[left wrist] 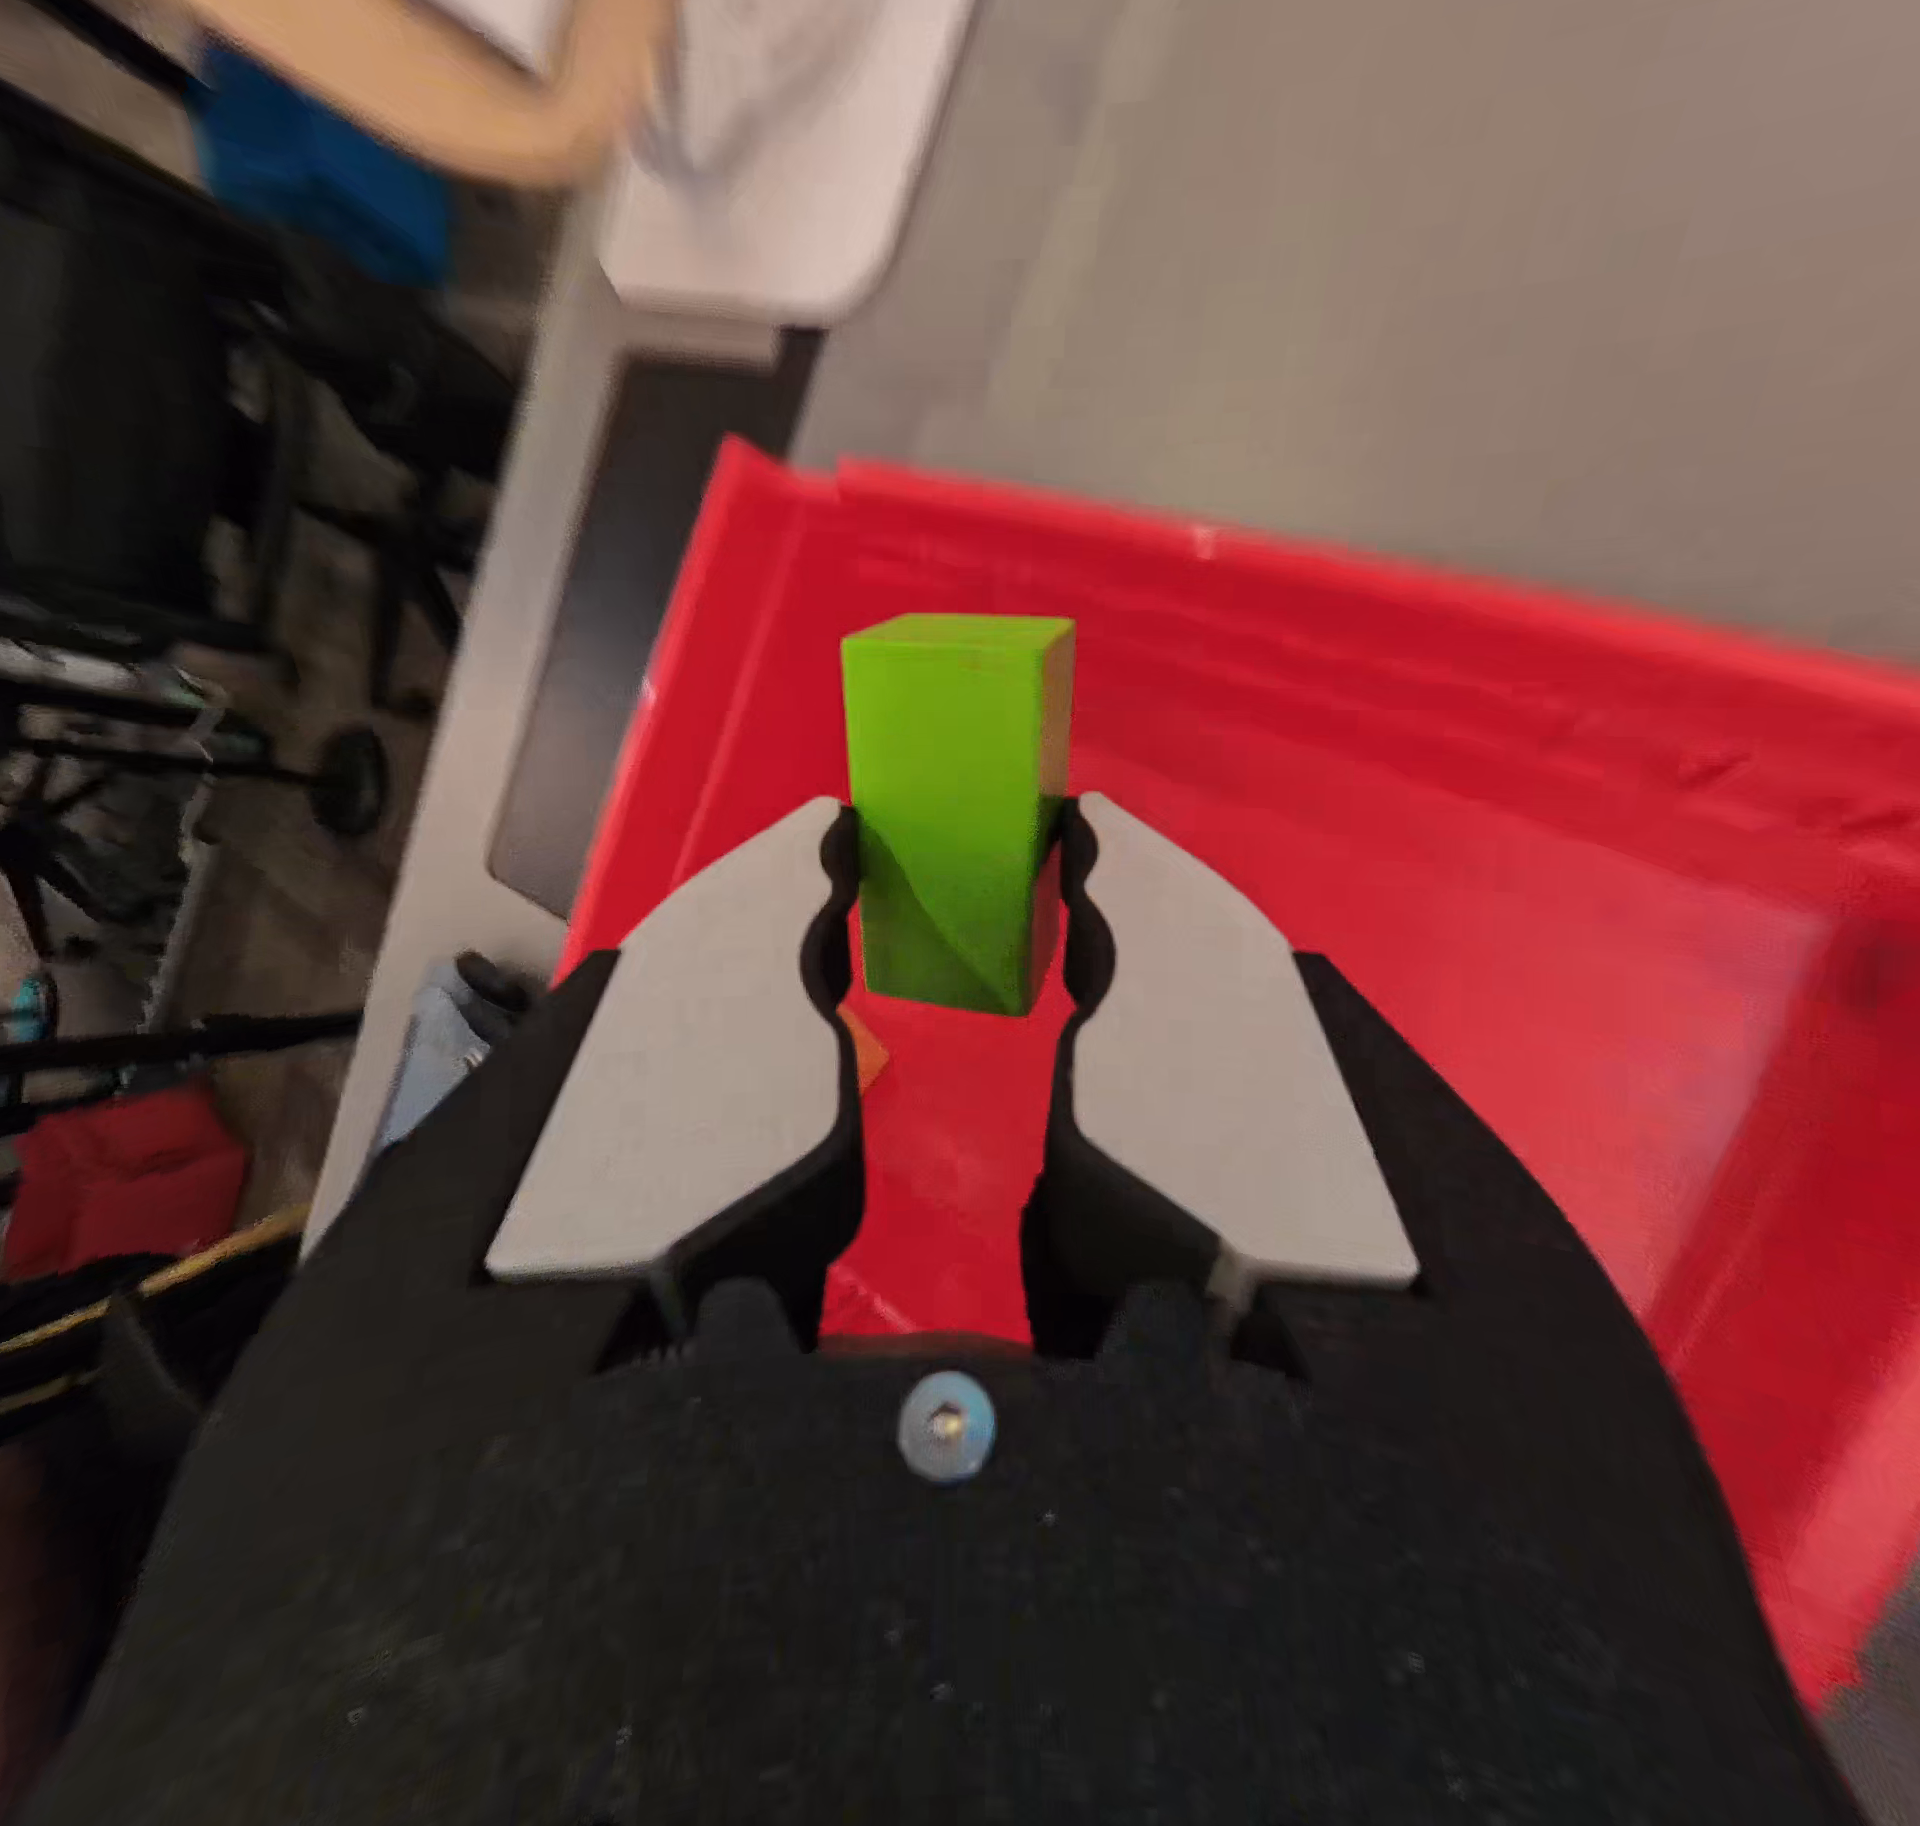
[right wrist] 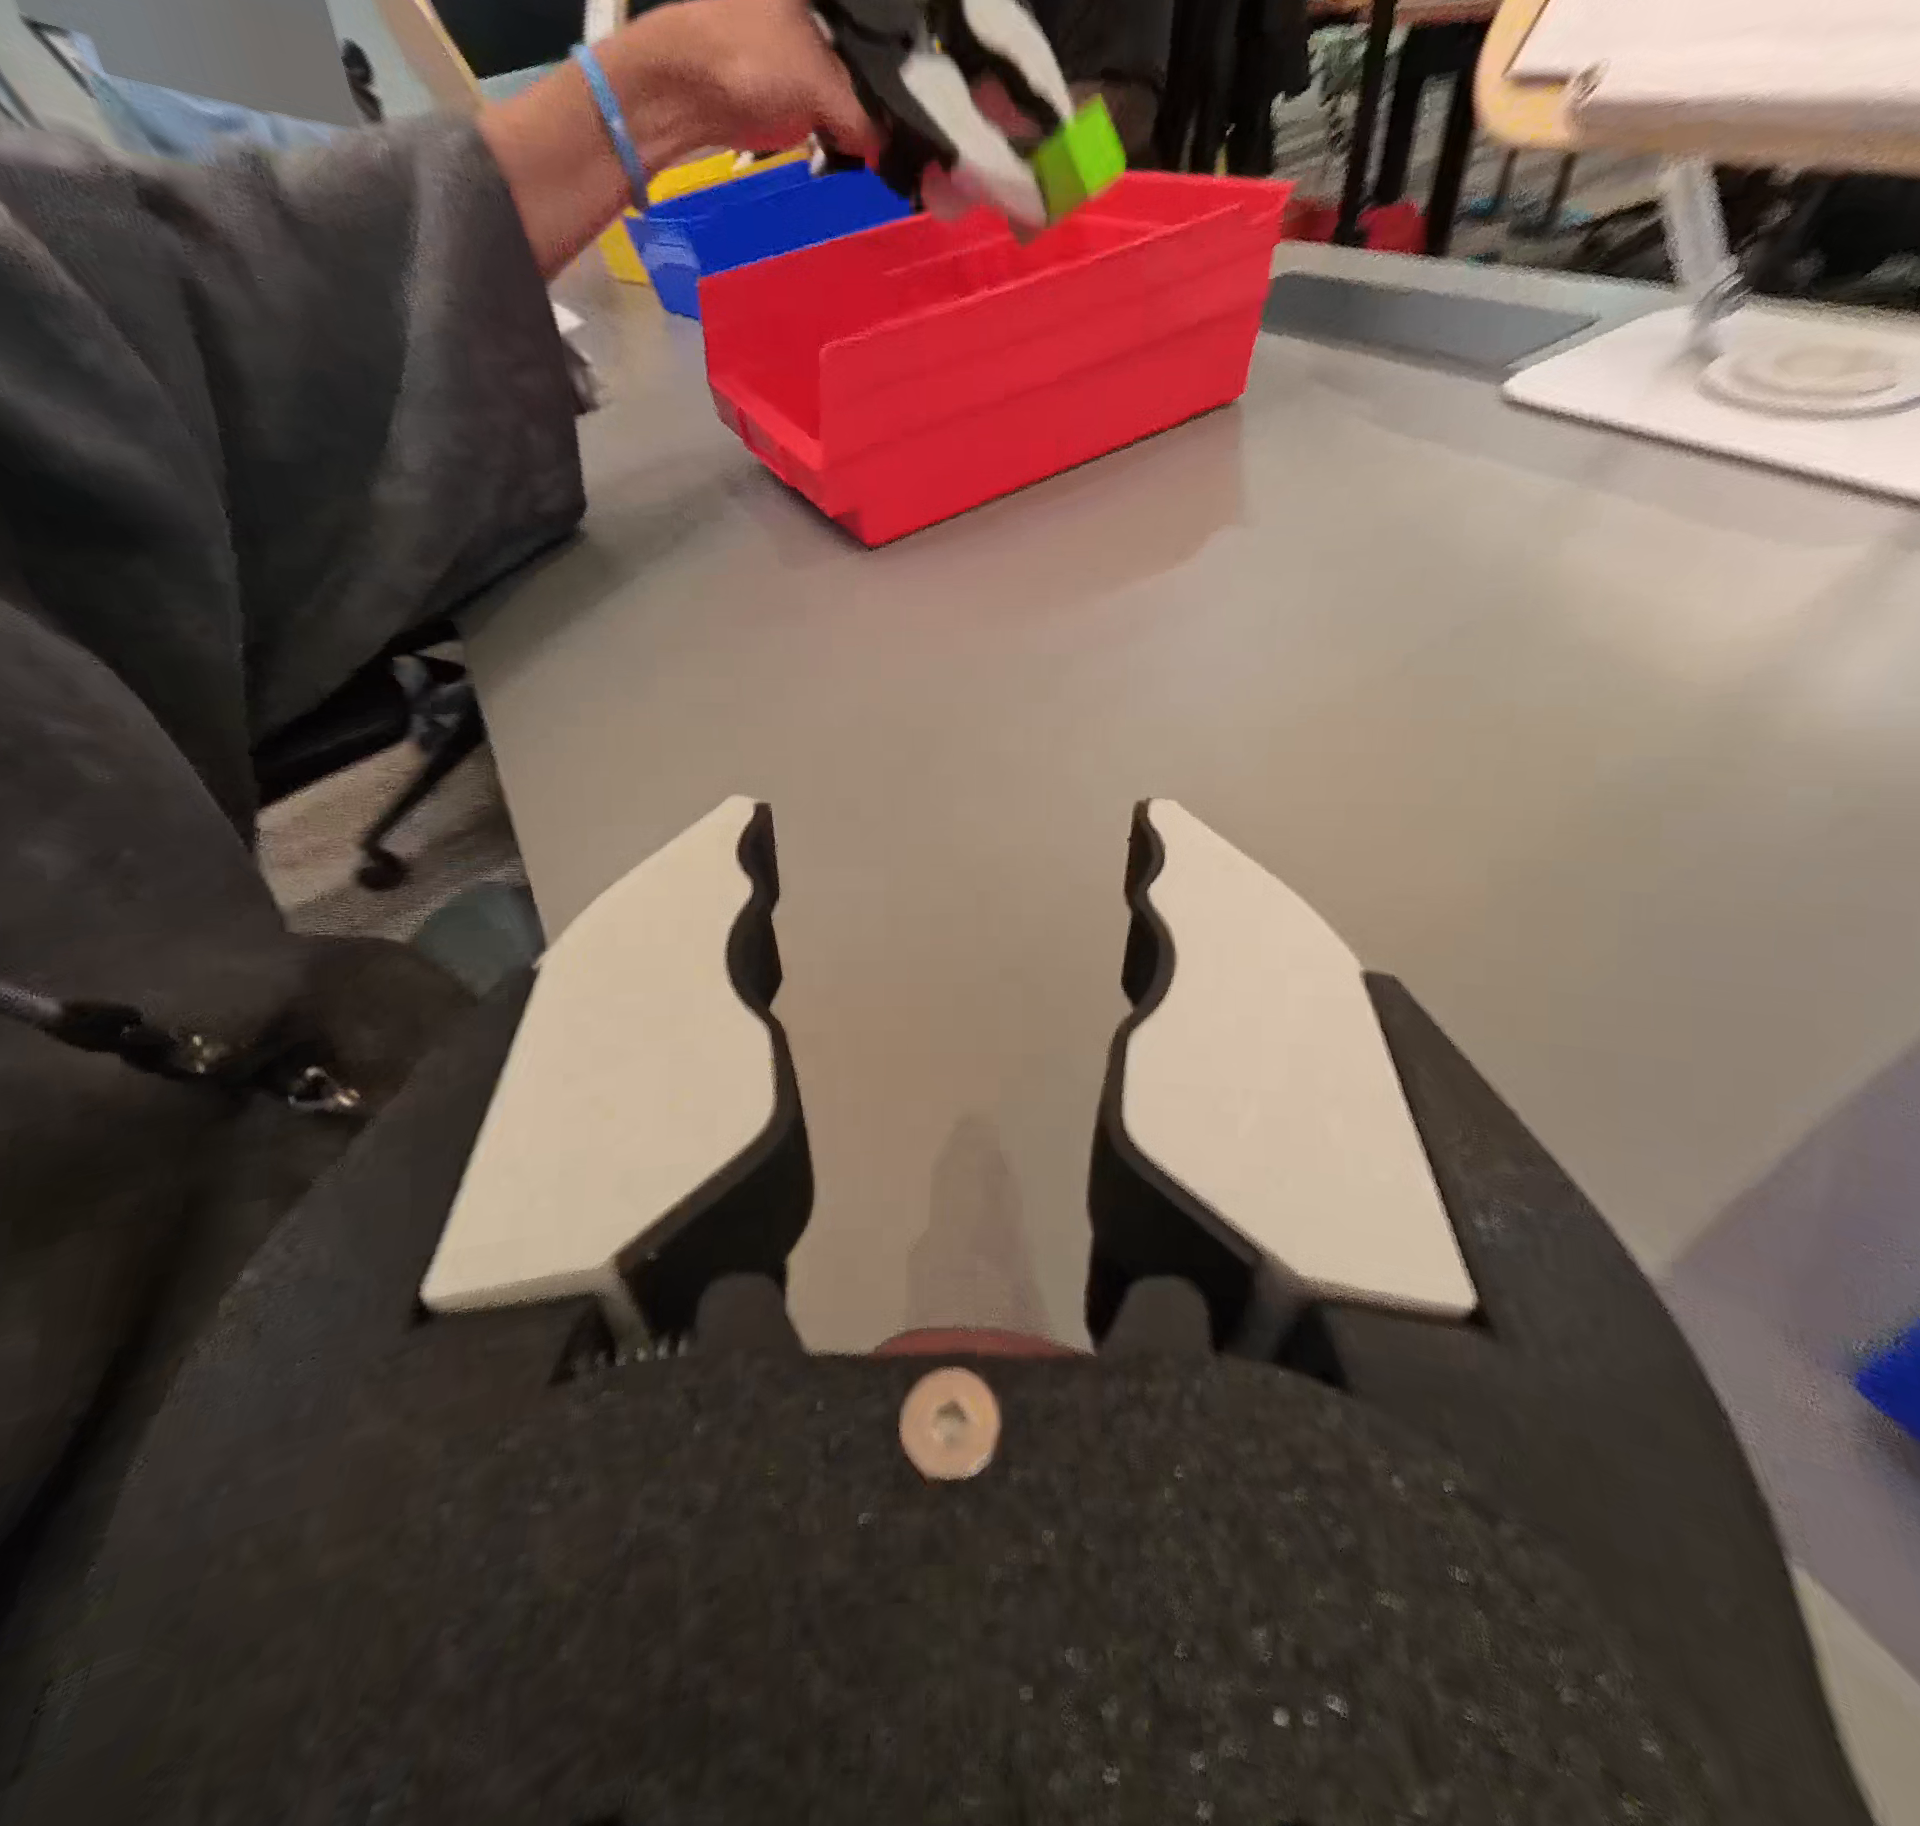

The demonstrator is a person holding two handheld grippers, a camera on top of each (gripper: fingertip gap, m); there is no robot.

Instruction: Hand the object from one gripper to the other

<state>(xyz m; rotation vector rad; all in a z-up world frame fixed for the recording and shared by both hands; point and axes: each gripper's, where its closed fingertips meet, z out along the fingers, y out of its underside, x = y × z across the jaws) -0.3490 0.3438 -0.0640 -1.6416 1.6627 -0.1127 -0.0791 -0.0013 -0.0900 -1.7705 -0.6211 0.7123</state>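
Green block [left wrist: 951, 810] sits pinched between the left gripper [left wrist: 958, 903], its lower half caught by the two dark ridged pads while the upper half sticks out past the fingertips. Directly beneath and beyond this gripper lies the inside of the red bin [left wrist: 1351, 841], and a small orange piece [left wrist: 864, 1054] shows just behind the gripper's left finger, on the bin floor. From the right wrist view, the same gripper hangs above the bin's far end, held by a hand [right wrist: 727, 77] with a blue wristband [right wrist: 613, 119], the block tilted. Right gripper [right wrist: 951, 841] is spread wide with nothing between its fingers, low over the grey table [right wrist: 1351, 737], well apart from the block, which lies ahead and above it. Behind the red bin, farther from this gripper, stand a blue bin [right wrist: 769, 218] and a yellow bin [right wrist: 686, 178]
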